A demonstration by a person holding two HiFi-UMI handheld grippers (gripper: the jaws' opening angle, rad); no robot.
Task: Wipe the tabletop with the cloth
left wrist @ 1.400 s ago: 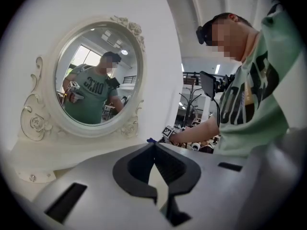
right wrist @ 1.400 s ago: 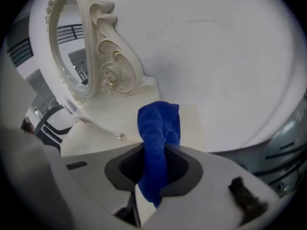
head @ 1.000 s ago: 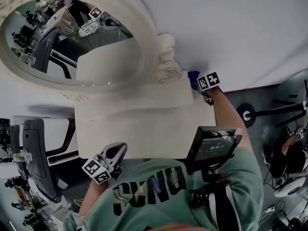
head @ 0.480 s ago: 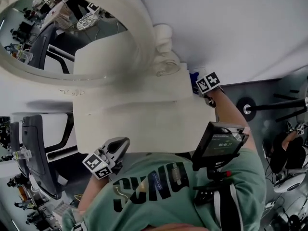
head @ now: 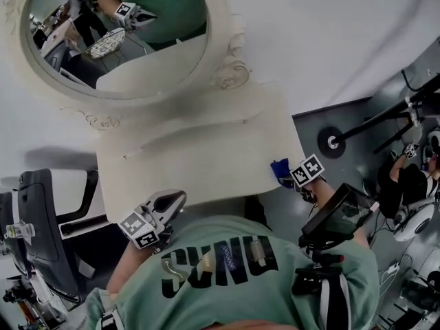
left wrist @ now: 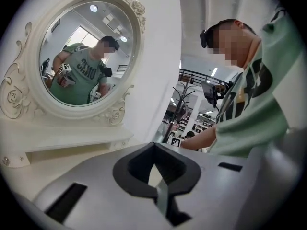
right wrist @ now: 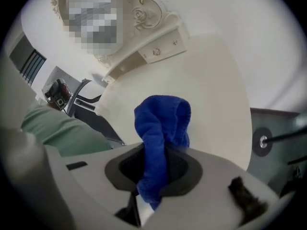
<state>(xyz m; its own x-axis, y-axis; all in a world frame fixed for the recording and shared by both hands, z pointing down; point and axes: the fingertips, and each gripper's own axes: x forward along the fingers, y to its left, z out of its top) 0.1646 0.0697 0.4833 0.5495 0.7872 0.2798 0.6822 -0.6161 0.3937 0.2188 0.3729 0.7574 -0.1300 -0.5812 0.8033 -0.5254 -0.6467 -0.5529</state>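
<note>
The cream dressing-table top (head: 199, 163) fills the middle of the head view. A blue cloth (head: 280, 172) hangs at the table's right front edge, with my right gripper (head: 297, 179) shut on it. In the right gripper view the cloth (right wrist: 160, 121) sticks up out of the jaws of the right gripper (right wrist: 156, 159) above the tabletop (right wrist: 211, 80). My left gripper (head: 163, 208) hovers at the table's front left edge, jaws shut with nothing in them. The left gripper view looks over the left gripper (left wrist: 154, 152) toward the tabletop (left wrist: 48, 159).
An oval mirror (head: 117, 33) in an ornate white frame stands at the back on a raised shelf (head: 206, 126). A dark chair (head: 41, 205) is at the left. On the grey floor at the right stands a metal stand base (head: 333, 141). A person's green-shirted torso is close to the front edge.
My right gripper has carried the blue cloth from the table's back right corner toward its right front edge. The left gripper has stayed at the front left edge.
</note>
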